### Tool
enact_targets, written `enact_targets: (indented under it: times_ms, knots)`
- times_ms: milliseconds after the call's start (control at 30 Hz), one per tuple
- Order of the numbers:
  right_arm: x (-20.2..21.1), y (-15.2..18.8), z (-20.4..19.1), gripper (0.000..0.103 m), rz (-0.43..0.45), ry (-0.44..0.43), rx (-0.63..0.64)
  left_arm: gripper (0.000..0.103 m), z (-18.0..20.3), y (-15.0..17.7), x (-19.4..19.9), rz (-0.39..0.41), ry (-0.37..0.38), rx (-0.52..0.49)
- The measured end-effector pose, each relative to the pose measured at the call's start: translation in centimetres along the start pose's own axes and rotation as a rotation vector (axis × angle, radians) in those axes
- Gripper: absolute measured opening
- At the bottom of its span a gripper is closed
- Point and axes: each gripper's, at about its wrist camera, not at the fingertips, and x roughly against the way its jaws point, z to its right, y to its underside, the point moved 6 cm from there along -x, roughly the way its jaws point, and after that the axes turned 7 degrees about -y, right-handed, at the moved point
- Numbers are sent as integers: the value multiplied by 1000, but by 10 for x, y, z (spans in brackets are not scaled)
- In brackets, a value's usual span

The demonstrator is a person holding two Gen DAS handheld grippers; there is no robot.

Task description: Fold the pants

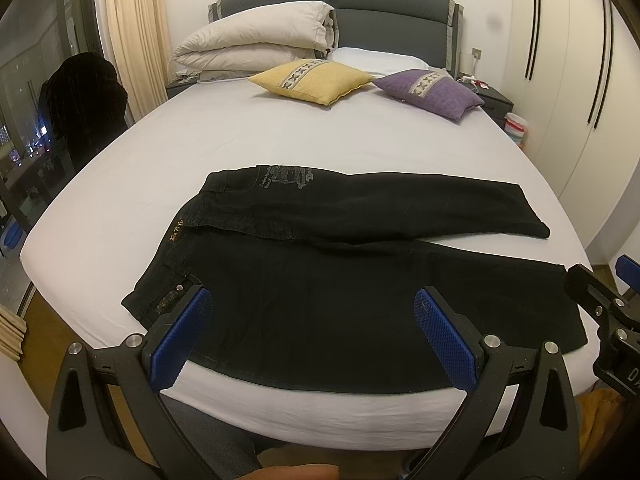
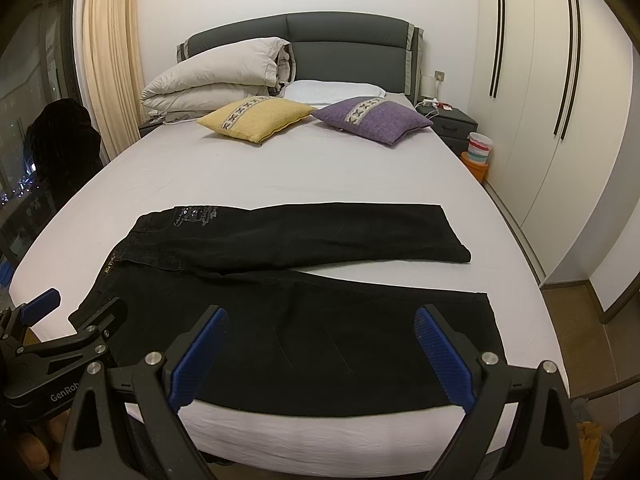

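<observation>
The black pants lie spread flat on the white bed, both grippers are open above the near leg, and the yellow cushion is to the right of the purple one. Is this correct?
One detail is wrong: the right wrist view shows the square yellow cushion left of the square purple cushion. The black denim pants, white-sheeted bed and open left gripper and right gripper are as stated.

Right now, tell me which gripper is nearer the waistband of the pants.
Left. The left gripper hovers open by the waistband end of the black pants; the right gripper hovers open toward the leg hems.
</observation>
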Motion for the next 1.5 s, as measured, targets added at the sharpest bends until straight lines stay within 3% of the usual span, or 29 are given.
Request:
enact_targets:
  times_ms: [1500]
  knots:
    - [-4, 10, -6, 97, -14, -3, -9, 103, 2, 0, -1, -3, -2, -4]
